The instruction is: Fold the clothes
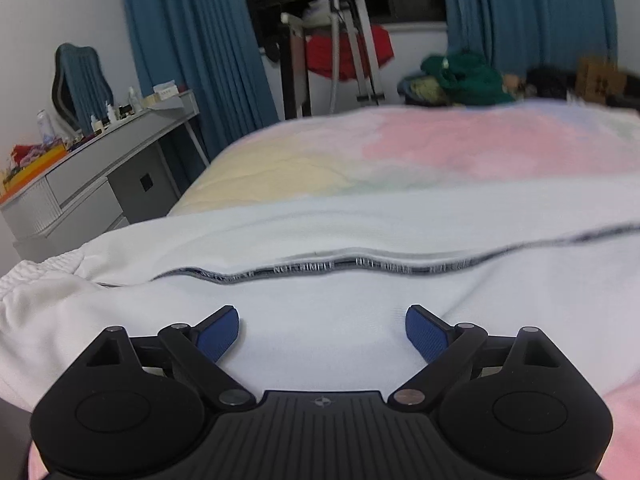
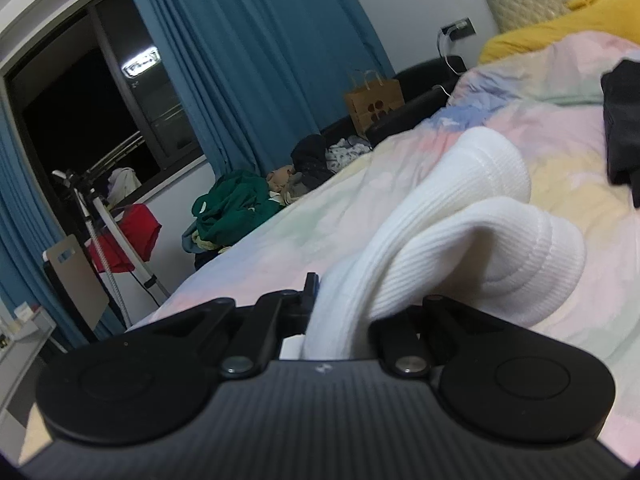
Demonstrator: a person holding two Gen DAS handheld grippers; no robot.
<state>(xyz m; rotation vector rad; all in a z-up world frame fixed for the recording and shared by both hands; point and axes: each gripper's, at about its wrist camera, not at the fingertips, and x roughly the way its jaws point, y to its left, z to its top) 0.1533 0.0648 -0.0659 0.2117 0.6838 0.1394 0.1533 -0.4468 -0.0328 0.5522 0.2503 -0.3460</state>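
The white garment (image 1: 360, 308) is spread on the bed (image 1: 440, 152). The left gripper (image 1: 322, 334) is held released just above it; its ribbed cuffs (image 2: 460, 240) are clenched in the right gripper (image 2: 344, 312), apparently for folding over.

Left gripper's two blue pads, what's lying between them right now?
Only white garment fabric fills the gap between the open left gripper pads, as the left wrist view shows; nothing is pinched.
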